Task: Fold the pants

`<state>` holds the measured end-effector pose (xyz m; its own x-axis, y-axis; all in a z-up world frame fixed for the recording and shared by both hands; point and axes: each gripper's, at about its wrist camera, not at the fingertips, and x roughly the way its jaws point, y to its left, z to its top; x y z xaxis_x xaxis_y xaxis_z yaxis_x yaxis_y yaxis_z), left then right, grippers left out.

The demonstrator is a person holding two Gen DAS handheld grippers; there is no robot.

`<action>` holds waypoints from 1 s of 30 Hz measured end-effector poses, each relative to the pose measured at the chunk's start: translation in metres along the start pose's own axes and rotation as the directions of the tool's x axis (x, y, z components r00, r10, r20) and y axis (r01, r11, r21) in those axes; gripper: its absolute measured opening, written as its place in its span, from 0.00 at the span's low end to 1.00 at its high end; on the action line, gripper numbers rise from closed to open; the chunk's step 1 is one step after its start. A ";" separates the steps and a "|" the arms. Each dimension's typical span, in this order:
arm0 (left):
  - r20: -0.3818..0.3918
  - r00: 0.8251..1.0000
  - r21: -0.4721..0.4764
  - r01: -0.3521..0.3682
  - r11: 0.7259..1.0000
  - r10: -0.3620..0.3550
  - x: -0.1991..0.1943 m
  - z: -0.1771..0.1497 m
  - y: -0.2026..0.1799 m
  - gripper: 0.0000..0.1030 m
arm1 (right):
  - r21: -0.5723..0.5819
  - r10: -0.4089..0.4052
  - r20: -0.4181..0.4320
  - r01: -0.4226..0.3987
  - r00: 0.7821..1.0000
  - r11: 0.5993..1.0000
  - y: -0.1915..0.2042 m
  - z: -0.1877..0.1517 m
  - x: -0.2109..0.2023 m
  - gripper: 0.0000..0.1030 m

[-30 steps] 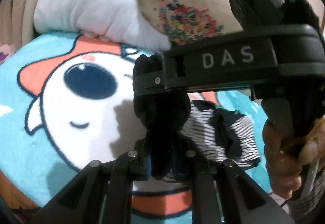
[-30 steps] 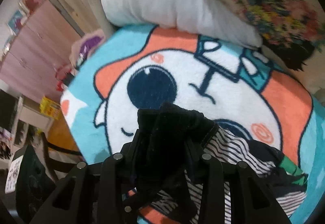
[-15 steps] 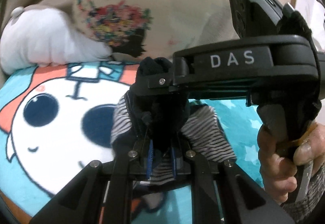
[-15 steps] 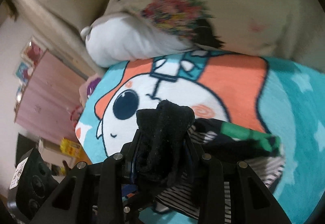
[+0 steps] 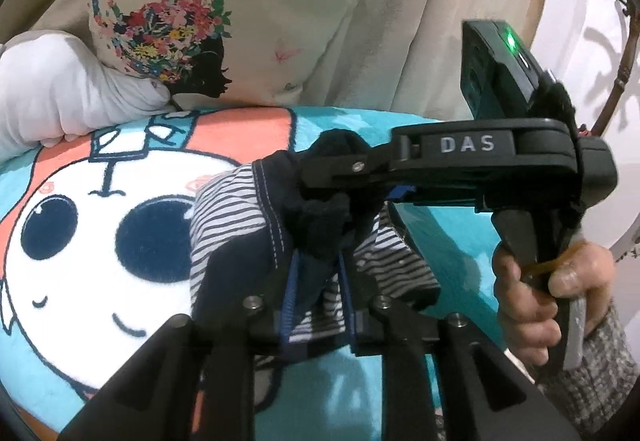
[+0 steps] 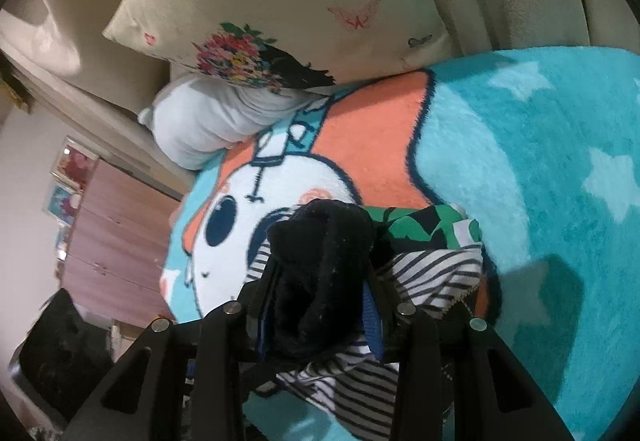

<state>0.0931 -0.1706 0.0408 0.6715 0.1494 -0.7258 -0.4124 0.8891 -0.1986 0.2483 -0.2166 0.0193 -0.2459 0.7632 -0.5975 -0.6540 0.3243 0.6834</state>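
Pants (image 5: pixel 240 225), striped with dark trim, hang bunched over the cartoon blanket (image 5: pixel 80 241) on the bed, so no clear long axis shows. The left hand-held gripper (image 5: pixel 318 265) is opening with dark fabric still between its pads. The right hand-held gripper (image 6: pixel 316 305) is clamped on a thick dark fold.

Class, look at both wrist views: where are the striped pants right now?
The striped pants are bunched low in the middle of both views, over the cartoon blanket, pinched between the left gripper and right gripper, below the floral pillow.
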 end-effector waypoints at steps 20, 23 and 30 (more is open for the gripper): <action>0.004 1.000 -0.165 0.008 0.986 -0.007 -0.005 0.004 0.051 0.39 | 0.193 -0.114 0.212 0.072 0.971 0.979 -0.055 -0.018 -0.073 0.56; -0.003 1.000 -0.136 0.006 0.991 -0.007 0.001 0.004 0.042 0.40 | 0.143 -0.041 0.307 -0.003 0.951 0.990 -0.032 -0.019 -0.097 0.56; -0.077 0.997 -0.085 -0.008 0.996 0.002 0.037 -0.019 0.017 0.44 | 0.147 0.293 0.200 -0.325 0.935 0.934 -0.002 -0.008 -0.061 0.56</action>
<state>0.0991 -0.1583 -0.0014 0.6211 0.1170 -0.7750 -0.4690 0.8477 -0.2479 0.2590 -0.2679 0.0508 -0.2790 0.9203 -0.2744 -0.4262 0.1374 0.8941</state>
